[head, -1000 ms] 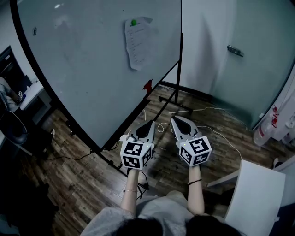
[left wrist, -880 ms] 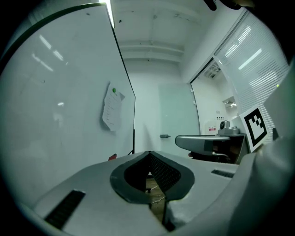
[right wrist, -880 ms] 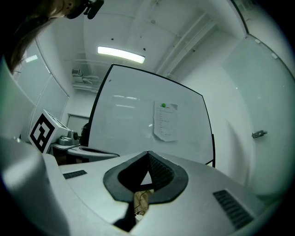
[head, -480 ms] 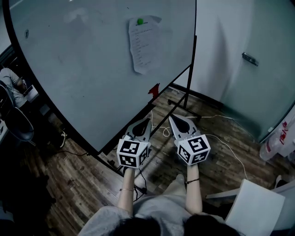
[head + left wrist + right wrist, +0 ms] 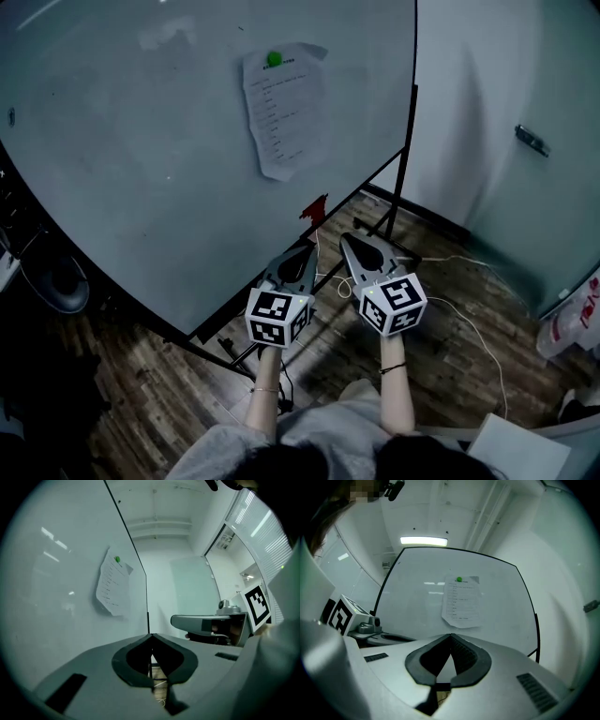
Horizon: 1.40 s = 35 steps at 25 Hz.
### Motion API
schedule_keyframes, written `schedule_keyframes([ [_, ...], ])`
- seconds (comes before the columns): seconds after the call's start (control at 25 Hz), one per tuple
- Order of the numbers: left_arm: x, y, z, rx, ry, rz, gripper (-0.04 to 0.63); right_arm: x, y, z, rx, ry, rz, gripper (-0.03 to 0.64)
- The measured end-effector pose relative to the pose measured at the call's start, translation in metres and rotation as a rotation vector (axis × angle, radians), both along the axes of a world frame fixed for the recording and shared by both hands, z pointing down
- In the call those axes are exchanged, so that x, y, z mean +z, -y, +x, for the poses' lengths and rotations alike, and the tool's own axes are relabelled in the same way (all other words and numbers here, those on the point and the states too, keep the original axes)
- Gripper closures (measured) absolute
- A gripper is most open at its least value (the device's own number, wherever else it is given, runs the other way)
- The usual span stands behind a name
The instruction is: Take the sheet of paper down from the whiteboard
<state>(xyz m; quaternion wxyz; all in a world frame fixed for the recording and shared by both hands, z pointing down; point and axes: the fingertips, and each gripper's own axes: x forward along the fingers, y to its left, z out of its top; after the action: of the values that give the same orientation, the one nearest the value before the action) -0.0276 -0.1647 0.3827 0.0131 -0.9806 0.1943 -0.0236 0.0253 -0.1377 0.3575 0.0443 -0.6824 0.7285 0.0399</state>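
Note:
A printed sheet of paper (image 5: 284, 108) hangs on the whiteboard (image 5: 141, 159), pinned at its top by a green magnet (image 5: 274, 58). The paper (image 5: 462, 602) fills the centre of the right gripper view, and in the left gripper view the same paper (image 5: 112, 590) shows obliquely. My left gripper (image 5: 306, 251) and right gripper (image 5: 347, 242) are held side by side low in front of the board, well short of the sheet. Both are shut with their tips together and nothing between them.
The whiteboard stands on a black wheeled frame (image 5: 398, 192) over a wooden floor. White cables (image 5: 450, 281) trail across the floor at right. A small red object (image 5: 314, 208) sits on the board's lower edge. A dark chair (image 5: 56, 281) is at the left.
Both grippers and I have moved closer to the whiteboard; the paper now appears larger and nearer. Both grippers stayed shut.

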Motion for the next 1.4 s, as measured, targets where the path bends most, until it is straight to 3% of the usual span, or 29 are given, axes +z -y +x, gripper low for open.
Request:
schedule_keyframes([
  [0.52,-0.024,0.051,0.077,-0.153,-0.066,-0.016,0.592,-0.022,0.051,0.075,-0.158,-0.088,-0.028,0.617],
  [0.72,-0.025,0.045,0.106,-0.159,-0.060,-0.002,0.592,-0.024,0.052,0.106,-0.186,-0.061,-0.021,0.617],
  [0.84,-0.031,0.052,0.103,-0.192,-0.064,0.023,0.592,-0.026,0.063,0.110,-0.209,-0.036,-0.002,0.615],
  [1.0,-0.056,0.067,0.092,-0.261,-0.083,0.092,0.592,-0.027,0.079,0.109,-0.249,-0.013,0.011,0.617],
  [1.4,-0.154,0.101,0.086,-0.383,-0.090,0.409,0.592,-0.053,0.133,0.123,-0.303,0.015,0.080,0.615],
])
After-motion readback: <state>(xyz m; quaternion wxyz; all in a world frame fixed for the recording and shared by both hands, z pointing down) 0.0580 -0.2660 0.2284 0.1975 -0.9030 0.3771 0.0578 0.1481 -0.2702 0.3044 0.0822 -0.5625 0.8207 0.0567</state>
